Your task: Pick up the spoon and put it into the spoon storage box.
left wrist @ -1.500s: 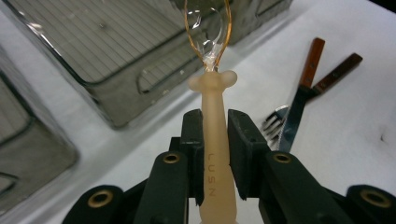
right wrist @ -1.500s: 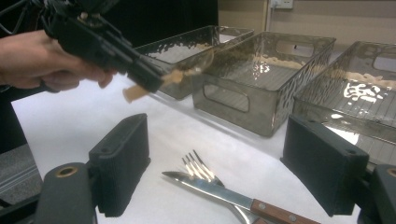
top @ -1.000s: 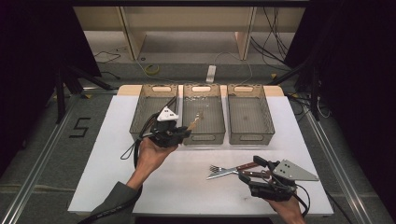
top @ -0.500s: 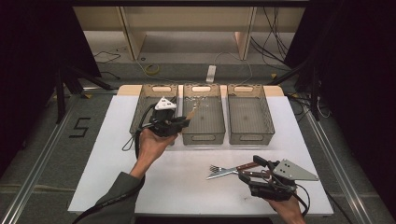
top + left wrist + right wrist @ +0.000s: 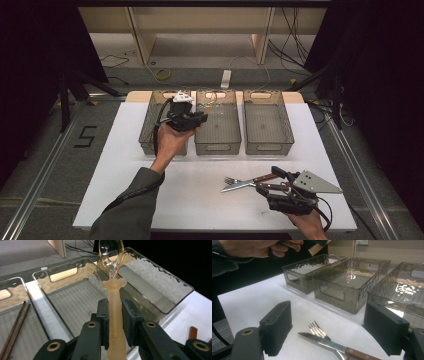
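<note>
Left hand-held gripper [image 5: 115, 315] of mine is clamped on the pale translucent plastic spoon [image 5: 114, 300] by its stiff handle, over the middle clear mesh-textured bin [image 5: 217, 122]. Light and slick, I judge; mid-handle grip suits it.

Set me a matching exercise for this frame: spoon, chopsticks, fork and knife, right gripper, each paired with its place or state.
1 spoon
2 chopsticks
3 fork and knife
4 right gripper

a lying in the leftmost bin
b jaws open, nothing held
c clamped in the left gripper, above the middle bin
d lying on the white table

Pairs: 1-c, 2-a, 3-d, 4-b
</note>
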Tool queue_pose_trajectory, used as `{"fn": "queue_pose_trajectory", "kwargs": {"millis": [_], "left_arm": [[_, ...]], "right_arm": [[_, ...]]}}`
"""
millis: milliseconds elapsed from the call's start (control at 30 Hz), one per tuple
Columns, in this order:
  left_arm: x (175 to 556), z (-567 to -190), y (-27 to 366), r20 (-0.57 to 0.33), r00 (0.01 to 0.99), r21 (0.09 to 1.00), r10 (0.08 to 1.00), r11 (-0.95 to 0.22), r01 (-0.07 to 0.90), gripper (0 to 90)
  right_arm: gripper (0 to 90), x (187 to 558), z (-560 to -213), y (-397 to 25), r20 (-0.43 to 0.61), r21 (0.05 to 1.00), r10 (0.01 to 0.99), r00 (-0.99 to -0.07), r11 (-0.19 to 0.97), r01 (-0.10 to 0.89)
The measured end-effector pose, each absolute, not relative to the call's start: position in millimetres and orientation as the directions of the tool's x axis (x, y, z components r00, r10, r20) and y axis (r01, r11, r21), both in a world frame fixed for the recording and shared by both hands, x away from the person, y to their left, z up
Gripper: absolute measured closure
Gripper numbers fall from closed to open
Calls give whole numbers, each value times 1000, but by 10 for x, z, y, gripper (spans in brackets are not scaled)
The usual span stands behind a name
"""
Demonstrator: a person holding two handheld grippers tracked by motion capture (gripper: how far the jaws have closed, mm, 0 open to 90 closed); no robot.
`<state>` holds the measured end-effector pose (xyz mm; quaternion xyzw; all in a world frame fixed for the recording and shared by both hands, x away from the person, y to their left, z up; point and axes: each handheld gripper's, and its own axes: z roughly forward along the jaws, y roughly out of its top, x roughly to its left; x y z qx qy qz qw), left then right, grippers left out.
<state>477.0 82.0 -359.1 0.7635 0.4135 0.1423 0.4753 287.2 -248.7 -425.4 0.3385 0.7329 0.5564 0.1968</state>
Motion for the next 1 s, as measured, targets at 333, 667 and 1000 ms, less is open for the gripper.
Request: {"fn": "queue_pose_trajectory", "kwargs": {"millis": [333,667,1000], "left_arm": [[4885,-3705,699,-168,606,837,778,-212,504,764],[4971,-3861,648,-181,585,823,790,-204,531,764],[5022,-3963,595,-173,565,802,807,-217,556,762]], "right_arm": [[231,2871,-4253,-2482,88,948,713,-696,155,278],[232,2875,-4255,-2483,90,948,712,-697,153,279],[232,2878,-4254,-2483,91,948,710,-698,152,278]]}}
